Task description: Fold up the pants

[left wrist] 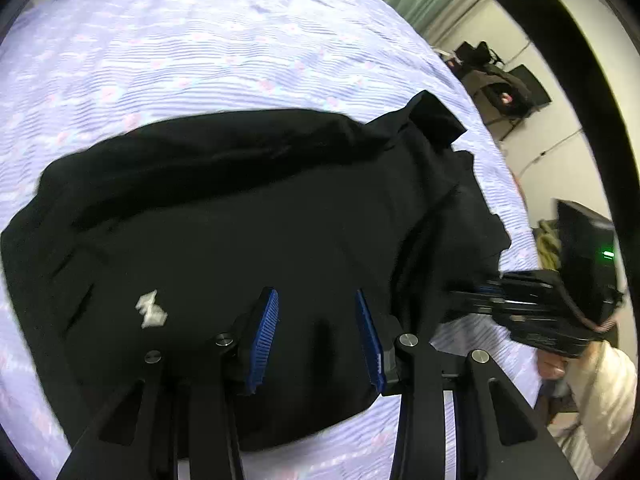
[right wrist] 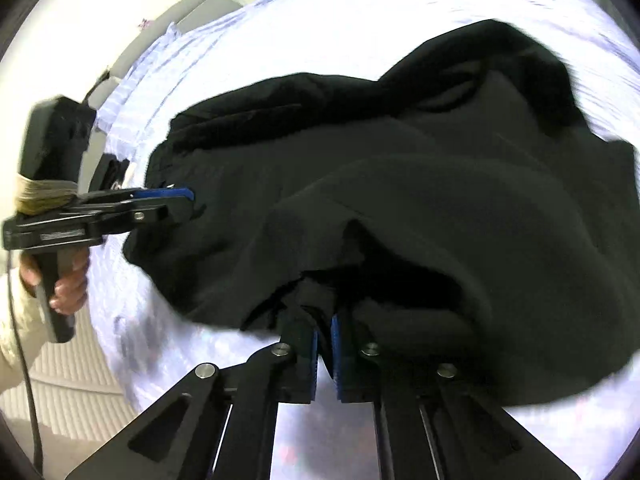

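Left wrist view shows the bed [left wrist: 240,40] first, big and covered in a pale purple crinkly sheet. On it, near the right edge, lie the pants [left wrist: 248,216], black, soft and bunched in a wide heap. They stretch longways from left to right, straight under both grippers. The left gripper [left wrist: 316,336] hangs just above the near edge of the pants with its ribbed blue pads spread and nothing between them. The right gripper [right wrist: 325,350] sits closer in: it is pressed together, pinching a fold of the cloth. A small white mark [left wrist: 150,310] shows on the pants.
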The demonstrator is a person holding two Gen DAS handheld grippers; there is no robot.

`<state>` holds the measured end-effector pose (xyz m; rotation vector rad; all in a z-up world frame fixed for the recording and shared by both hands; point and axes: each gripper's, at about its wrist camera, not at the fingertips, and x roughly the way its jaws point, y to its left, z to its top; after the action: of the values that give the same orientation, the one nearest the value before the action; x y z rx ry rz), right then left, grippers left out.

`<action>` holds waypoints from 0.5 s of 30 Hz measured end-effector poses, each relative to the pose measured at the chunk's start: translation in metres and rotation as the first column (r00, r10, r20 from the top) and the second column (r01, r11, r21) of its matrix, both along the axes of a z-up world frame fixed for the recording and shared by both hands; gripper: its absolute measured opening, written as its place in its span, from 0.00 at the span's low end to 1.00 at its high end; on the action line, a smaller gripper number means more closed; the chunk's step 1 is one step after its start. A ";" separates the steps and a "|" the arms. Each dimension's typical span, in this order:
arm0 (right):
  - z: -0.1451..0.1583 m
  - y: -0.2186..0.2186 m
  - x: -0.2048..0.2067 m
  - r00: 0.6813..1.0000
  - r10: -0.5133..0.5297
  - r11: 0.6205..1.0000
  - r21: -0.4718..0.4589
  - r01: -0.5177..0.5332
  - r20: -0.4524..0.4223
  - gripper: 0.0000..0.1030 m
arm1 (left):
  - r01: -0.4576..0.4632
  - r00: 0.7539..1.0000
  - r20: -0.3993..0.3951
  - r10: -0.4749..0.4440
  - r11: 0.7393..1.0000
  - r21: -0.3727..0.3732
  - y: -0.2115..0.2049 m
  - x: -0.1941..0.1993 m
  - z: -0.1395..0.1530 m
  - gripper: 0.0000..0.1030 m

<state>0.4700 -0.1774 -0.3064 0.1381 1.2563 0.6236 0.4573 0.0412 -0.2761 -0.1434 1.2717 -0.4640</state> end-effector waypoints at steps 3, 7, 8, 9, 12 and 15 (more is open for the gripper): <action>0.013 -0.014 -0.034 0.998 -0.066 0.997 -0.031 0.067 0.008 0.04 | -0.024 1.000 0.006 0.023 0.999 0.039 0.001 -0.022 0.002 0.38; 0.015 -0.025 -0.078 0.984 -0.173 0.985 -0.020 0.172 -0.044 0.03 | 0.008 1.000 -0.001 -0.008 0.996 0.092 -0.009 -0.050 0.001 0.41; 0.011 -0.029 -0.086 0.978 -0.201 0.980 -0.019 0.200 -0.061 0.03 | 0.014 1.000 -0.008 -0.013 0.995 0.095 -0.011 -0.056 0.000 0.41; 0.006 -0.029 -0.093 0.969 -0.233 0.972 -0.016 0.233 -0.082 0.03 | 0.013 1.000 -0.022 -0.011 0.995 0.094 -0.011 -0.062 -0.002 0.41; -0.003 -0.021 -0.108 0.947 -0.297 0.955 -0.020 0.297 -0.124 0.02 | -0.026 0.997 -0.071 0.033 0.995 0.098 -0.002 -0.074 -0.008 0.41; -0.006 -0.019 -0.117 0.929 -0.345 0.939 -0.056 0.341 -0.136 0.02 | -0.076 0.993 -0.081 0.086 0.990 0.122 0.011 -0.081 -0.009 0.41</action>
<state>0.3528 -0.1960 -0.3125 0.3745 1.3409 0.2938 0.3764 0.0524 -0.2848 -0.1150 1.3695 -0.3142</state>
